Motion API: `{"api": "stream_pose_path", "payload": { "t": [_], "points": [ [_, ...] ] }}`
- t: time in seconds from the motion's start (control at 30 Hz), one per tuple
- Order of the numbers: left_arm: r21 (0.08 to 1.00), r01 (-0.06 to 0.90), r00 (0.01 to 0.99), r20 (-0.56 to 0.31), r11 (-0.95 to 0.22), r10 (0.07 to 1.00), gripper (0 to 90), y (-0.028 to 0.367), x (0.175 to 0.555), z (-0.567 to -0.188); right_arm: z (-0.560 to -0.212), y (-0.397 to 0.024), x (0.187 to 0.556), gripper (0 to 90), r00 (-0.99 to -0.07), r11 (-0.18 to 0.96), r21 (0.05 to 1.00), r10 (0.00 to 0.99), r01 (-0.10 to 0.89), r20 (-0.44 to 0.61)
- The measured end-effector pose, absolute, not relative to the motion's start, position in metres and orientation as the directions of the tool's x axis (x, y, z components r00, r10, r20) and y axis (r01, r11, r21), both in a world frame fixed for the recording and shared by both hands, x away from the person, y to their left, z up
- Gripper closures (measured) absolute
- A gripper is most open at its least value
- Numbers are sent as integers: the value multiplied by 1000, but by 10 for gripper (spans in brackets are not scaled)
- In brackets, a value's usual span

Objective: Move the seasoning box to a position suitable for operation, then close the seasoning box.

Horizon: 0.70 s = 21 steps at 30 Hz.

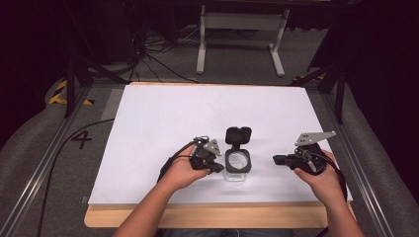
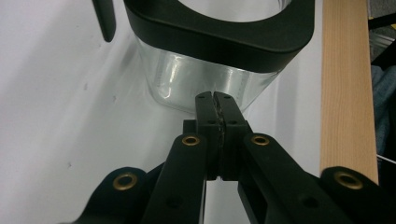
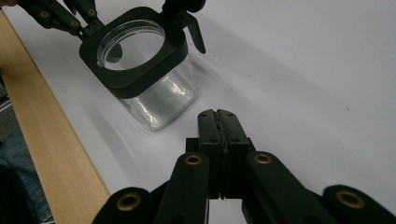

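A: Start with the biggest thing. What carries it all?

B: A desk (image 1: 163, 113) with a white top and a wooden front edge. Near the middle of its front half stands a clear square jar (image 1: 237, 165) with a black collar, upright, its black flip lid (image 1: 238, 135) swung open and tipped back on the far side.

A: And the jar's inside?

B: It looks empty as far as the right gripper view shows, through the round mouth and the clear glass wall.

A: Now the tools.

B: The left tool (image 1: 215, 167) sits just beside the jar's left wall. In the left gripper view its jaws are pressed together with nothing between them, tips close to the glass below the collar; whether they touch it, I cannot tell. The right tool (image 1: 276, 159) is apart from the jar on its right side, jaws likewise closed on nothing, pointing toward it.

A: Which step would you say is in hand?

B: My guess is steadying the jar from the left before working on the lid.

A: What does the next move call for?

B: Probably the right tool travelling in to the raised lid and pushing it down over the mouth, while the left braces the glass so the jar neither slides nor tips.
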State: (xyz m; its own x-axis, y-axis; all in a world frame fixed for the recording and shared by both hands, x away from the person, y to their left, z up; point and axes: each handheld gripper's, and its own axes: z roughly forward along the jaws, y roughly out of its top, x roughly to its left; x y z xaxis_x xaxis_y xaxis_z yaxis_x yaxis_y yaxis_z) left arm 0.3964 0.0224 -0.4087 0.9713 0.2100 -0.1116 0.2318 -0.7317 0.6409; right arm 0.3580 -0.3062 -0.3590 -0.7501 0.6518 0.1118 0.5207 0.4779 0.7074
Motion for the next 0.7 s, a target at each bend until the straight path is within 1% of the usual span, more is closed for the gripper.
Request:
{"api": "stream_pose_path", "payload": {
  "t": [0.13,0.27,0.33,0.43,0.53,0.57,0.7],
  "points": [
    [640,227,973,-116,-734,199,898,21,396,-409,-359,-307,357,900,-750,478,707,652,521,112],
    [644,246,968,-128,-724,215,895,25,396,-407,-357,-309,357,900,-747,474,710,655,521,112],
    [646,259,965,-149,-718,214,891,28,395,-403,-357,-310,357,900,-746,472,711,657,522,111],
    [646,261,965,-193,-717,177,883,30,388,-394,-357,-310,357,900,-744,469,711,658,524,115],
    [649,243,967,-217,-721,131,884,26,379,-386,-356,-310,356,900,-746,471,712,657,520,110],
    [650,225,971,-212,-726,111,884,22,375,-384,-356,-310,356,900,-748,473,714,655,517,107],
    [651,196,975,-206,-733,78,873,12,367,-383,-354,-309,356,900,-747,470,716,656,516,108]
  ]
}}
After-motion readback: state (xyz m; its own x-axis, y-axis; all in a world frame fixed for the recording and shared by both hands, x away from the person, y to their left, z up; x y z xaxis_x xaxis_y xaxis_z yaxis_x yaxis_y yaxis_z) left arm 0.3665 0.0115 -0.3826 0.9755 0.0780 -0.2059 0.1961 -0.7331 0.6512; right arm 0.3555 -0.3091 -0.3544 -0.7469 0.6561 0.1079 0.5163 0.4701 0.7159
